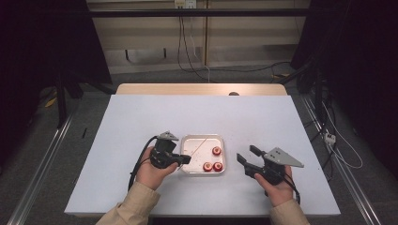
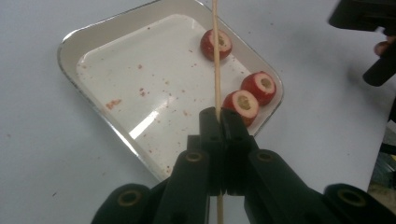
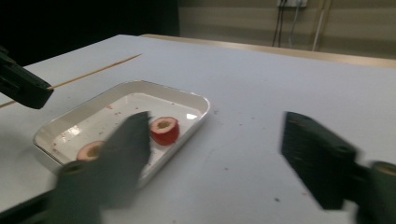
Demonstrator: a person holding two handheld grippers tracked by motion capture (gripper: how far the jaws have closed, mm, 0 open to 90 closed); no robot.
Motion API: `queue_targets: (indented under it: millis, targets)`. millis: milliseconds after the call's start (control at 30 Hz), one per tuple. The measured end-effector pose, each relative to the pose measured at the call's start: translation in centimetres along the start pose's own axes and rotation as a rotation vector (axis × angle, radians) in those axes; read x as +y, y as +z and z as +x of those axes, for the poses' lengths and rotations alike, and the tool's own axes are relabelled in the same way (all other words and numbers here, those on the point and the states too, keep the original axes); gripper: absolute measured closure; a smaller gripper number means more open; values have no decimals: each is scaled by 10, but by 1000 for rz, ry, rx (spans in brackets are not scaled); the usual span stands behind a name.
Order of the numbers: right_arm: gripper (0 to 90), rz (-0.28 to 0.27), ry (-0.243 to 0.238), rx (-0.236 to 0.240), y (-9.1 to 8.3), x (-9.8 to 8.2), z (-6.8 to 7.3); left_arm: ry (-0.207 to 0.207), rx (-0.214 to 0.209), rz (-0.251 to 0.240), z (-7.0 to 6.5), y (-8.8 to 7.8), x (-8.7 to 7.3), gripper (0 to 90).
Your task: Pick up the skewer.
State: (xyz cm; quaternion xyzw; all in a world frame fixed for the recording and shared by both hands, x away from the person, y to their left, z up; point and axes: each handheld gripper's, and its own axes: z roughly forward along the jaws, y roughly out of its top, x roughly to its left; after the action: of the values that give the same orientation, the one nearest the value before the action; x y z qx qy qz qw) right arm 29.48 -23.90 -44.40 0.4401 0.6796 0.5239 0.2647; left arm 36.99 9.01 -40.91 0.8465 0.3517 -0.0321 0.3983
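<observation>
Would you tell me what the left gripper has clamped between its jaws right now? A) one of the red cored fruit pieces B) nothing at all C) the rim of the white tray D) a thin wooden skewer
D: in the left gripper view the left gripper has its jaws shut on the thin wooden skewer, which runs out over the white tray.

glossy white tray (image 2: pixel 93 42), thin wooden skewer (image 2: pixel 215 56)

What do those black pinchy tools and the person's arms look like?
Both are black plastic tools. The left gripper has two blocky fingers on jointed links with brass-coloured pivot pins, and a looping black cable. The right gripper has ribbed pads on its fingers. Each carries a grey three-cornered plate on top. The person wears beige long sleeves.
</observation>
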Motion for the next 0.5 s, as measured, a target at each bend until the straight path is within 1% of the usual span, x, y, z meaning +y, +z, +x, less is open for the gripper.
queue_targets:
  millis: [33,67,100,133,167,200,233,267,300,333,367,400,433,467,500]
  targets:
    - [667,13,-21,9,4,1,1,1,-13,-6,-1,2,-1,892]
    - [740,27,-16,23,9,3,3,1,-13,-6,-1,2,-1,892]
    - [805,37,-11,41,15,4,6,5,-23,-5,-2,3,-1,892]
    - [849,47,-14,51,20,6,9,9,-38,-11,-3,5,-1,891]
    - [849,47,-14,51,20,6,9,9,-38,-11,-3,5,-1,891]
    - [900,70,-24,72,33,8,18,22,-50,-12,-4,6,-1,891]
    - [900,70,-24,72,33,8,18,22,-50,-12,-4,6,-1,891]
    - [900,86,-34,81,38,9,21,27,-54,-13,-5,6,-1,891]
    - [900,106,-52,90,44,11,26,29,-60,-11,-6,6,-1,891]
    - [900,120,-75,102,53,13,36,29,-61,-14,-7,6,-1,891]
    - [900,120,-75,102,53,13,36,29,-61,-14,-7,6,-1,891]
    - [900,136,-78,100,58,15,40,32,-58,-13,-7,6,-1,891]
    - [900,135,-72,104,61,16,43,36,-59,-14,-7,6,-2,891]
    - [900,131,-74,112,65,17,45,32,-71,-23,-7,5,-2,891]
    - [900,135,-81,110,68,18,47,31,-79,-25,-8,5,-3,891]
